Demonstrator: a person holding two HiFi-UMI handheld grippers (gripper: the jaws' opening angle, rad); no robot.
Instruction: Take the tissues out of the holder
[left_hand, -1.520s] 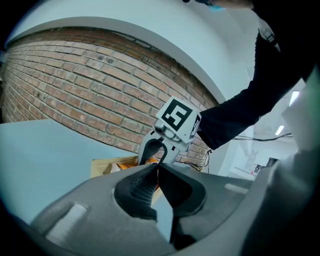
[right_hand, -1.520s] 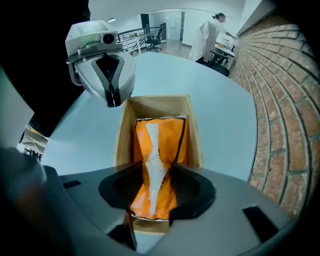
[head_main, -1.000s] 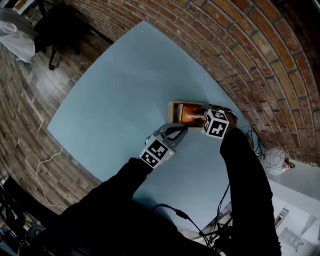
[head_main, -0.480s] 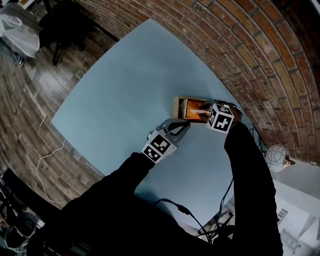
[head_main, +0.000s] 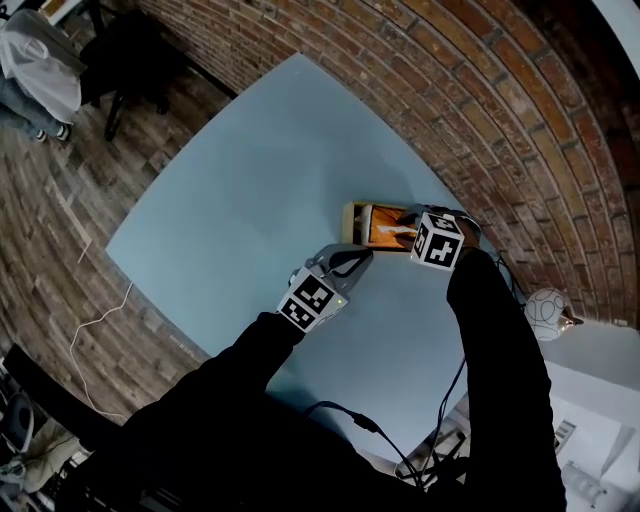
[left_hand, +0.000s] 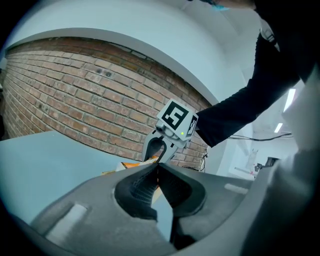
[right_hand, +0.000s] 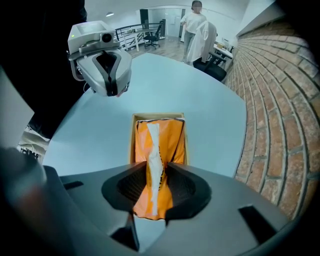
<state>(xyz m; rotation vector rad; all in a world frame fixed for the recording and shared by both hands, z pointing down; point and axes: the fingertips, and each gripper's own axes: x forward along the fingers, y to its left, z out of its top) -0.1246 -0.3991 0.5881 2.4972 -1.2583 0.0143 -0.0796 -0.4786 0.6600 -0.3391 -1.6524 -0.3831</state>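
Right claw (right_hand: 156, 173) higher, one tissue pack (right_hand: 171, 139)

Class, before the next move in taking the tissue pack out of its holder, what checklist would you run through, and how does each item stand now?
1. Right tongs gripping the orange tissue pack: ok, shut on its near end.
2. Pack free of the wooden holder: not ok, its far end lies inside.
3. Left tongs steadying the holder: not ok, shut on nothing.
4. Bare blue table beside the holder for setting the pack down: ok.
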